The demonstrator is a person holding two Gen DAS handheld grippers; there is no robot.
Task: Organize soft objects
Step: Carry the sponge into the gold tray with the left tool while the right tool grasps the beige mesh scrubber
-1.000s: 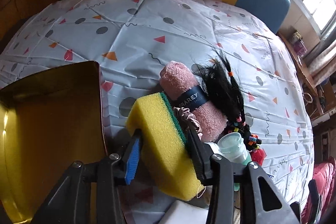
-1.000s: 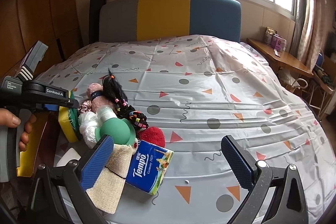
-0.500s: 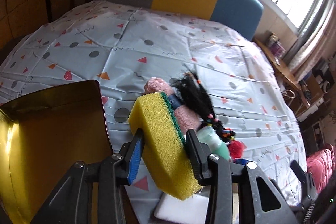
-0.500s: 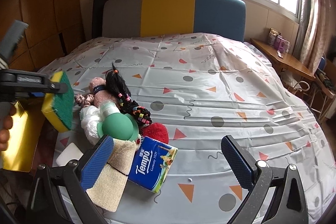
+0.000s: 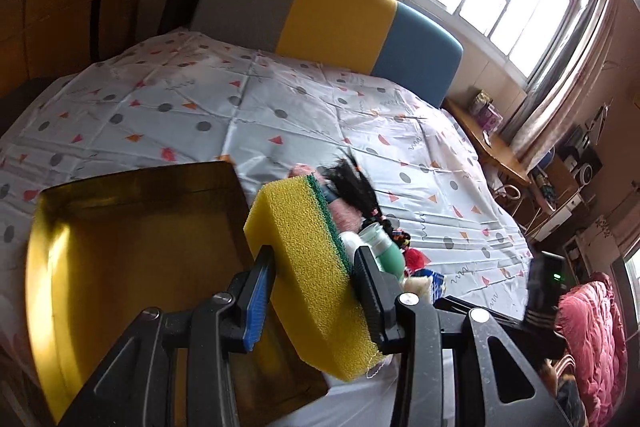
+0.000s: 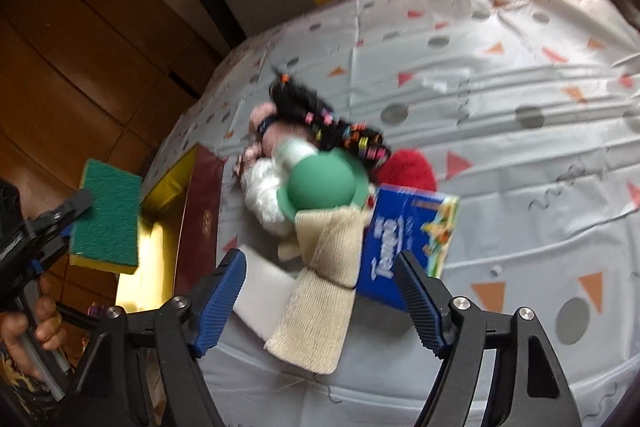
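Observation:
My left gripper (image 5: 312, 265) is shut on a yellow sponge with a green scouring side (image 5: 308, 251), held in the air at the right edge of a gold tray (image 5: 120, 267). The right wrist view shows the same sponge (image 6: 108, 219) above the tray (image 6: 160, 223). My right gripper (image 6: 320, 263) points down at a pile of soft things, and its jaws are closing. A beige woven cloth (image 6: 320, 291) lies between them, and the pads do not touch it. Behind the cloth sit a green rounded bottle (image 6: 322, 187), a white fluffy bundle (image 6: 260, 195), a pink towel roll (image 6: 264, 123) and black beaded braids (image 6: 320, 115).
A blue tissue pack (image 6: 404, 239), a red pompom (image 6: 408, 167) and a white block (image 6: 264, 291) lie in the pile on the patterned bedsheet (image 6: 500, 99). A padded headboard (image 5: 340, 19) stands behind, a wooden wall (image 6: 80, 47) to the left. A hand (image 6: 24, 323) holds the left gripper's handle.
The left gripper rose with the sponge and drew back from the pile toward the tray. The right gripper tilted down over the pile and its jaws narrowed around the beige cloth.

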